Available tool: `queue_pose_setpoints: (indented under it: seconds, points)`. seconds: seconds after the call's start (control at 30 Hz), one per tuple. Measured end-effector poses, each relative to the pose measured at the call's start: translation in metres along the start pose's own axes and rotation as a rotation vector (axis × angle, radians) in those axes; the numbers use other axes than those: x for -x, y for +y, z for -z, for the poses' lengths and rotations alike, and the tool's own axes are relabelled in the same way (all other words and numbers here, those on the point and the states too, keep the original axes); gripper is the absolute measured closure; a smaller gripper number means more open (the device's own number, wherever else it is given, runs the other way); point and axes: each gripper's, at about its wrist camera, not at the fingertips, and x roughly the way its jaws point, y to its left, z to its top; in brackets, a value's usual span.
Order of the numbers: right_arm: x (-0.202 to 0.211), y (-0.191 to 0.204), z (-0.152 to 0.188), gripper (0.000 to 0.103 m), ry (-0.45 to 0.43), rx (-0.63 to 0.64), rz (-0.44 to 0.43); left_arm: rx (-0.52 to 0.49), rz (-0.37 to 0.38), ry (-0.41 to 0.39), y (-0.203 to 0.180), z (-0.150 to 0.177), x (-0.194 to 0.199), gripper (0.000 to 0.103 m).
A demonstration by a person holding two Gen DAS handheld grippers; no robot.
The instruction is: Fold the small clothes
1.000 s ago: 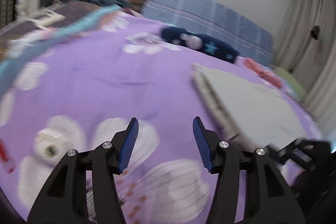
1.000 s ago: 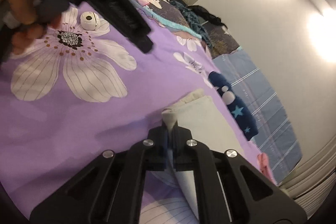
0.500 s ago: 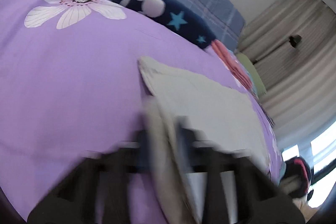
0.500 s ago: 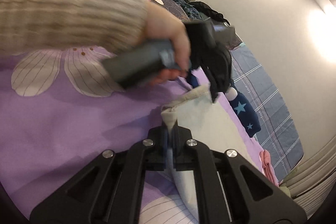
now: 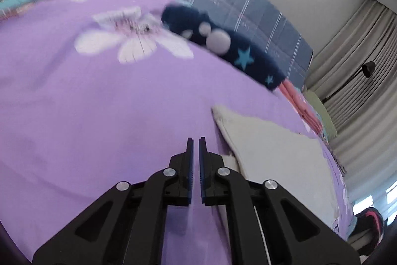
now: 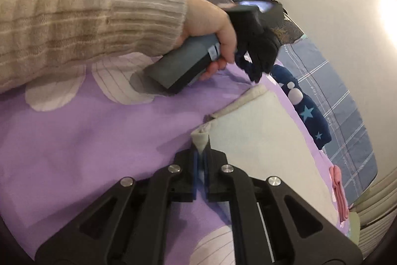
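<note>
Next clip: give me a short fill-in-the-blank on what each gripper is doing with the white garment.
1. The right gripper is shut on a corner of the ___ garment.
2. The left gripper holds ___; its jaws are nearly closed.
3. The bedsheet is purple with white ___.
4. The dark blue cloth carries light blue ___.

Missing words: white; nothing; flowers; stars

Folded garment (image 5: 278, 155) lies on the bedspread (image 5: 99, 116) — star-patterned cloth (image 5: 238, 54) behind it.
</note>
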Motion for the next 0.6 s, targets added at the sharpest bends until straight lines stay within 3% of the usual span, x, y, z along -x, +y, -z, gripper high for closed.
queue_pose_setpoints:
  seconds: [0.07, 0.1, 0.17, 0.27, 0.33, 0.4, 0.5, 0.6]
  points:
    - [-0.004, -0.005, 0.000, 0.098, 0.010, -0.015, -0.021, -0.029, 0.025, -0.004, -0.008, -0.002, 0.010, 0.093]
    - [-0.004, -0.007, -0.001, 0.098, 0.010, -0.018, -0.022, -0.041, 0.058, 0.008, -0.013, -0.002, 0.016, 0.075]
    - [-0.003, -0.008, -0.003, 0.095, -0.002, -0.014, -0.012, -0.084, 0.065, 0.031, -0.025, 0.001, 0.021, 0.052]
    - [0.003, -0.006, -0.001, 0.087, -0.025, -0.006, -0.006, -0.156, 0.056, 0.109, -0.037, 0.011, 0.011, 0.049]
    - [0.005, -0.009, 0.002, 0.074, -0.029, -0.005, 0.014, -0.188, 0.032, 0.177, -0.043, 0.023, -0.002, 0.048]
    - [0.007, -0.010, 0.004, 0.061, -0.018, -0.004, 0.043, -0.203, 0.014, 0.182, -0.047, 0.028, -0.013, 0.040]
    - [0.002, -0.004, 0.008, 0.057, 0.025, 0.011, 0.084, -0.184, 0.032, 0.172, -0.049, 0.029, -0.019, 0.032]
    - [-0.002, -0.001, 0.006, 0.057, 0.037, 0.001, 0.106, -0.208, 0.016, 0.176, -0.053, 0.028, -0.024, 0.031]
